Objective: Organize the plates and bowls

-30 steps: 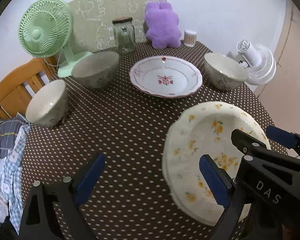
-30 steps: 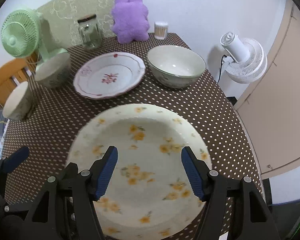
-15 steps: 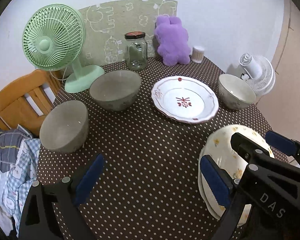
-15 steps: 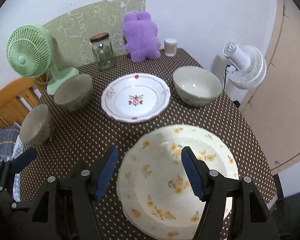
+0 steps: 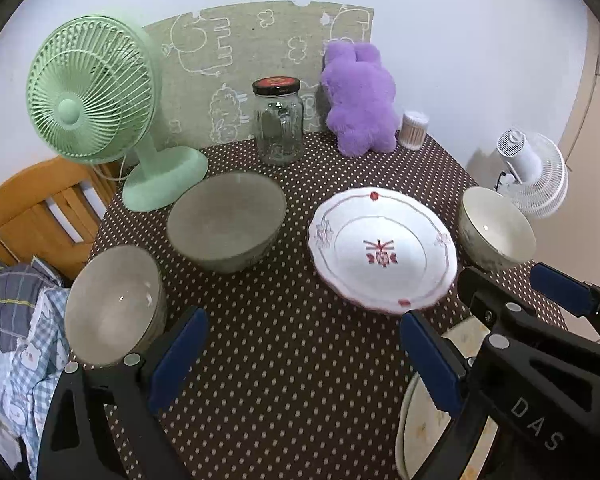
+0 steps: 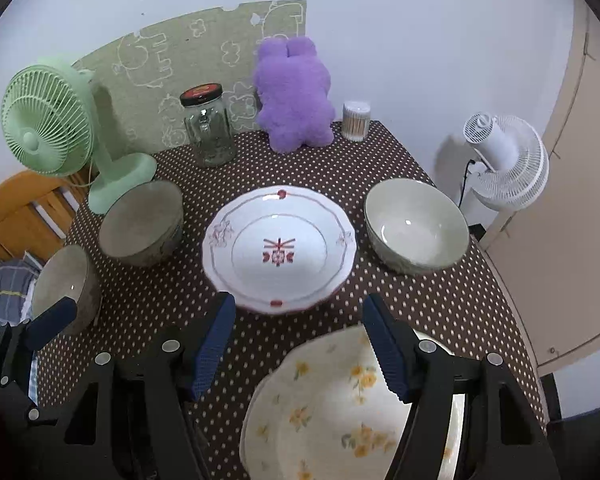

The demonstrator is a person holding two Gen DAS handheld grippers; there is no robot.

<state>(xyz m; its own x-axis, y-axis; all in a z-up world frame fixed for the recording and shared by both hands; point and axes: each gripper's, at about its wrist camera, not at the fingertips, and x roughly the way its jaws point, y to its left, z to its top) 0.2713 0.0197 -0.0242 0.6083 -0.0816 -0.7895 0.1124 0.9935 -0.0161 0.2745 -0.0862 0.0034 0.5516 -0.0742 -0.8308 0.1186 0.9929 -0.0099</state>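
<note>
Two claws — left claw (image 5: pixel 300 364), right claw (image 6: pixel 300 346) — gape empty; red-patterned plate (image 6: pixel 279 249) looks glazed, slippery, breakable — best gripped by its rim.

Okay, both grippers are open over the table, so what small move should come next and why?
Probably ease the right gripper forward to the red-patterned plate. Its jaws stand open and empty, the yellow-flowered plate lies flat below them, and the red plate sits just ahead, so it could stack there.
</note>
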